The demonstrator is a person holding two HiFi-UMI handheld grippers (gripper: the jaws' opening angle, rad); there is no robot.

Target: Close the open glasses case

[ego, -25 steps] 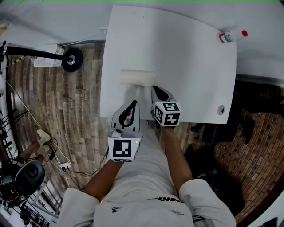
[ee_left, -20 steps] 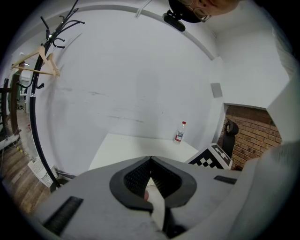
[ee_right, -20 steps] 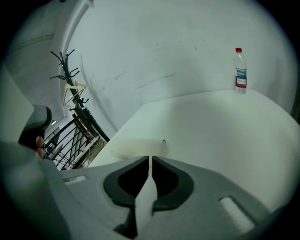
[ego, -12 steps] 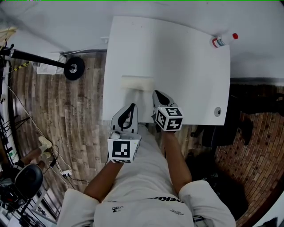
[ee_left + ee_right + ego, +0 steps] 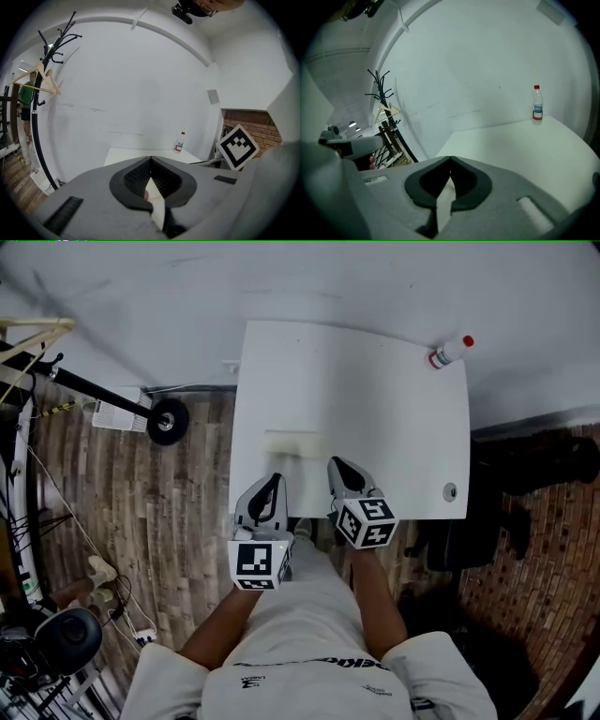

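The glasses case (image 5: 293, 443) is a pale cream oblong lying on the white table (image 5: 394, 427), near its front edge. From the head view I cannot tell whether its lid is up or down. My left gripper (image 5: 274, 480) hovers at the table's front edge, just short of the case, with its jaw tips touching and nothing held. My right gripper (image 5: 335, 463) is a little to the right of the case, also shut and empty. In the left gripper view the left gripper (image 5: 150, 159) points across the table. The right gripper (image 5: 450, 158) does the same in its own view.
A small bottle (image 5: 449, 351) with a red cap stands at the table's far right corner, also seen as the bottle (image 5: 179, 141) and bottle (image 5: 537, 104). A cable hole (image 5: 450, 490) sits near the front right. A coat stand (image 5: 47, 70) with hangers and a wheeled base (image 5: 167, 420) are left of the table.
The head view has shifted, so the table and case look smaller and lower in the picture. Both grippers stay shut near the table's front edge.
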